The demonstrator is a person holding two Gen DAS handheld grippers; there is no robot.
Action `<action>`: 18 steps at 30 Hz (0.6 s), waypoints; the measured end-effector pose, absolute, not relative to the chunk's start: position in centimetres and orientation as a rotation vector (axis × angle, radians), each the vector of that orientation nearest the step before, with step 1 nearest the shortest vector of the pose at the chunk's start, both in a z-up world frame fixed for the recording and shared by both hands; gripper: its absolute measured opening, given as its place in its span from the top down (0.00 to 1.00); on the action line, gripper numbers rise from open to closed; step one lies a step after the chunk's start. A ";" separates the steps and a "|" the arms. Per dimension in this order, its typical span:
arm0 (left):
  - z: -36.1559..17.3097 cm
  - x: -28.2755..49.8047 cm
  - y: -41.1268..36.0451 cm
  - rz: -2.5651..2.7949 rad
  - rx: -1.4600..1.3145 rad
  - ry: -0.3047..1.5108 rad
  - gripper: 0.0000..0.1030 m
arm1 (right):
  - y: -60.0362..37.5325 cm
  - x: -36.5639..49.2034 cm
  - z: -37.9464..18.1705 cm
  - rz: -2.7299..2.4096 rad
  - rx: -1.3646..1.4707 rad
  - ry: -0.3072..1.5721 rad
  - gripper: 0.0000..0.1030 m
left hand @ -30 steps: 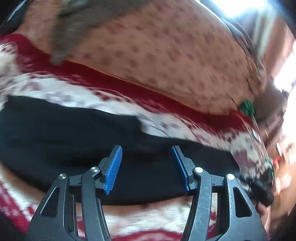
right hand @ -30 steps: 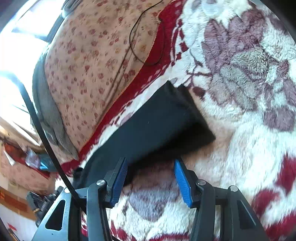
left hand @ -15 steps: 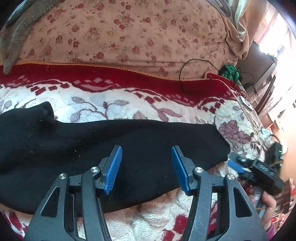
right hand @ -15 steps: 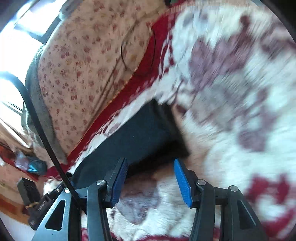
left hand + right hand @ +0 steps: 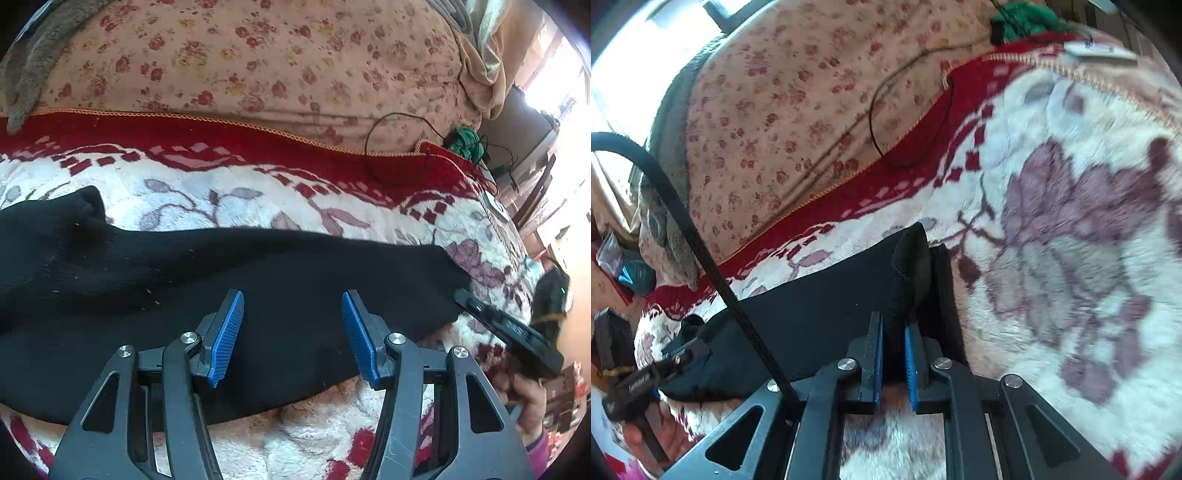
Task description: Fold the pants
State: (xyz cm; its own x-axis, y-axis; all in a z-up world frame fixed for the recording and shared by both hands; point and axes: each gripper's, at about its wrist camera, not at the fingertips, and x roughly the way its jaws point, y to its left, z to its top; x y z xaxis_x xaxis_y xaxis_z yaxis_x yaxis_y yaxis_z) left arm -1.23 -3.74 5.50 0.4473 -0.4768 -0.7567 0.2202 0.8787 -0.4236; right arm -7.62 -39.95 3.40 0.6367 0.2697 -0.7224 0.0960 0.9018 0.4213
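Observation:
Black pants (image 5: 258,280) lie stretched left to right across a fluffy white and red floral blanket (image 5: 229,192). My left gripper (image 5: 291,325) is open and hovers over the middle of the pants, holding nothing. My right gripper (image 5: 893,343) is shut on the leg end of the pants (image 5: 912,266), whose hem is bunched up between the blue pads (image 5: 911,350). In the left wrist view the right gripper (image 5: 506,328) shows at the right end of the pants. In the right wrist view the left gripper (image 5: 646,373) shows at the far left.
A floral cushion back (image 5: 258,66) rises behind the blanket. A thin black cable (image 5: 388,147) and a green bundle (image 5: 467,142) lie at the back right corner. A grey cloth (image 5: 33,62) hangs at the upper left. A white flat object (image 5: 1100,51) lies near the blanket's far edge.
My right gripper moved onto the pants' leg end and closed on the hem, bunching it up. My left gripper stayed open and steadied over the middle of the pants.

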 end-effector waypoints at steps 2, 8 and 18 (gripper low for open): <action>5.4 -1.1 -3.6 -0.441 -0.301 1.023 0.47 | -40.4 -8.3 3.7 0.083 0.440 0.890 0.91; 5.0 -1.4 -4.1 -0.449 -0.299 1.040 0.47 | -40.8 -7.9 1.9 0.036 0.483 0.949 0.87; 5.6 -2.2 -5.1 -0.444 -0.230 1.016 0.47 | -40.7 -11.7 3.4 0.194 0.722 0.882 0.52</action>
State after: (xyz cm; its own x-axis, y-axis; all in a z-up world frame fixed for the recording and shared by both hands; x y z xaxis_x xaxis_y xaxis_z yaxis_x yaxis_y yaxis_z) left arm -2.19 -5.11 5.61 0.4482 -0.4595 -0.7668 0.2497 0.8880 -0.3862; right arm -11.65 -40.71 3.38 0.6359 0.4378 -0.6356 0.1313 0.7502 0.6481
